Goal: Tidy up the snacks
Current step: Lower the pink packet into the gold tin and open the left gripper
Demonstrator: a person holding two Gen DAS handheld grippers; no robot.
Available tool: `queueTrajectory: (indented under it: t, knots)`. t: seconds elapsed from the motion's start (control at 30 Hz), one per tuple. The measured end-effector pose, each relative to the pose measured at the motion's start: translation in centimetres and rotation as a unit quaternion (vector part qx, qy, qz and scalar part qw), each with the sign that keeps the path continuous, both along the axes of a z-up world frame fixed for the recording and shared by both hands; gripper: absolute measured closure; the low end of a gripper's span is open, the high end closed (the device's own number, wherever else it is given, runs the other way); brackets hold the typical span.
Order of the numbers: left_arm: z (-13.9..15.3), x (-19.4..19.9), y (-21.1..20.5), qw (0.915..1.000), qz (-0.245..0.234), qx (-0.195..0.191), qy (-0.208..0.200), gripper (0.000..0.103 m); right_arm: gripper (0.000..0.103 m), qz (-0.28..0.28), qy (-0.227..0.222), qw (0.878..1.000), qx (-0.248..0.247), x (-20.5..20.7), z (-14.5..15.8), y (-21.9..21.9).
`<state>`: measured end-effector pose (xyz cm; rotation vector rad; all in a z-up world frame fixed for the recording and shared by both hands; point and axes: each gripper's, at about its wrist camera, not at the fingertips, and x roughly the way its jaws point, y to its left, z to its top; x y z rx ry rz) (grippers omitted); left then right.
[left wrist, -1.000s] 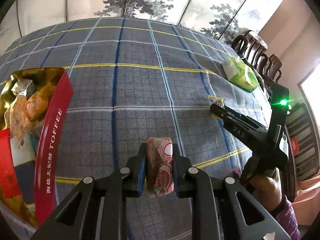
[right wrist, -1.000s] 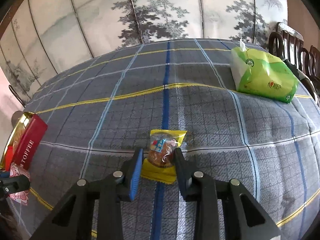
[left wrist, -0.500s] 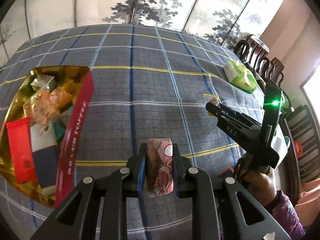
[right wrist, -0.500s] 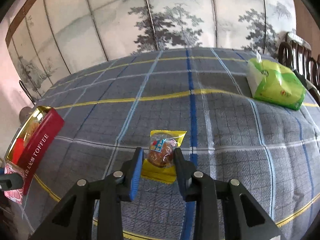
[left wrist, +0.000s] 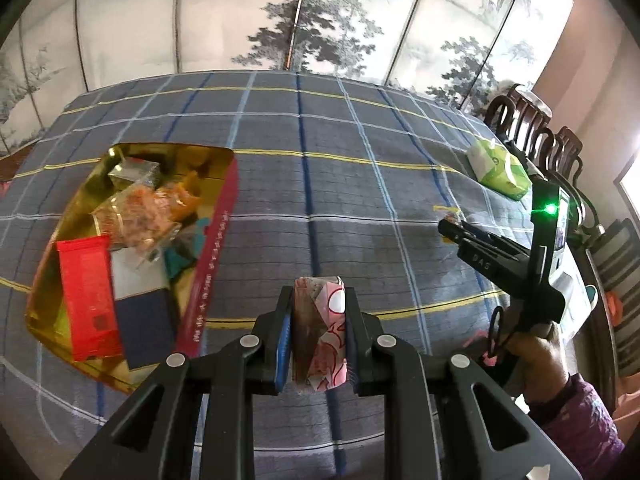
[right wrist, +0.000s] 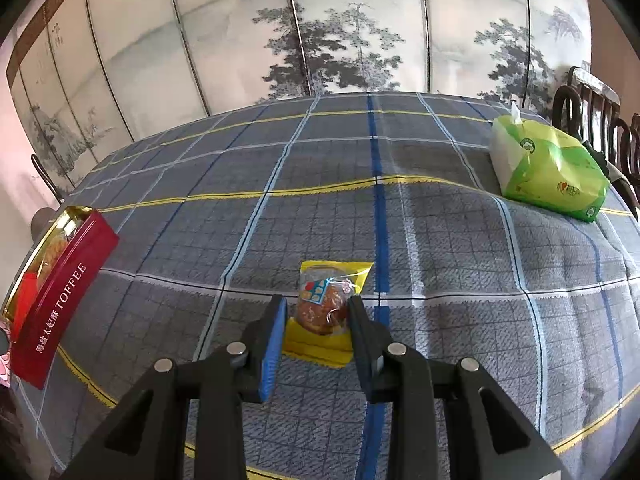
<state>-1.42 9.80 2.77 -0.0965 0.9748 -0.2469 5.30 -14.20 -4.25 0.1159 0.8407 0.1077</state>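
Note:
My left gripper (left wrist: 318,304) is shut on a pink-and-white wrapped snack (left wrist: 320,332) and holds it above the table, to the right of the red and gold toffee tin (left wrist: 212,256). The tin holds several wrapped snacks. My right gripper (right wrist: 318,312) has its jaws closed against a yellow-wrapped pastry (right wrist: 326,308) that still looks to lie on the tablecloth. The right gripper (left wrist: 452,230) also shows in the left wrist view at the right. The tin (right wrist: 60,292) shows at the far left of the right wrist view.
A green tissue pack (right wrist: 548,168) lies at the back right of the table; it also shows in the left wrist view (left wrist: 500,168). Dark wooden chairs (left wrist: 536,132) stand along the right side. A painted folding screen (right wrist: 320,32) stands behind the table.
My left gripper has risen and swung left with the pink snack, so the whole tin is now in view. The right gripper stays on the yellow pastry and has shifted slightly.

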Motion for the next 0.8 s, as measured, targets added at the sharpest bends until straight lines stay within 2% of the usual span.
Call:
queueTrajectory:
  t: [0.6,0.8]
  knots:
    - [0.3,-0.9,5.6,0.9978,0.06,0.017,-0.024,0.083,0.072,-0.004,0.01,1.0,-0.013,0.4,-0.4,0.3]
    - [0.5,-0.7,8.8,0.9952,0.092,0.016,-0.028,0.083,0.072,-0.004,0.011,1.0,-0.014,0.4,-0.5,0.3]
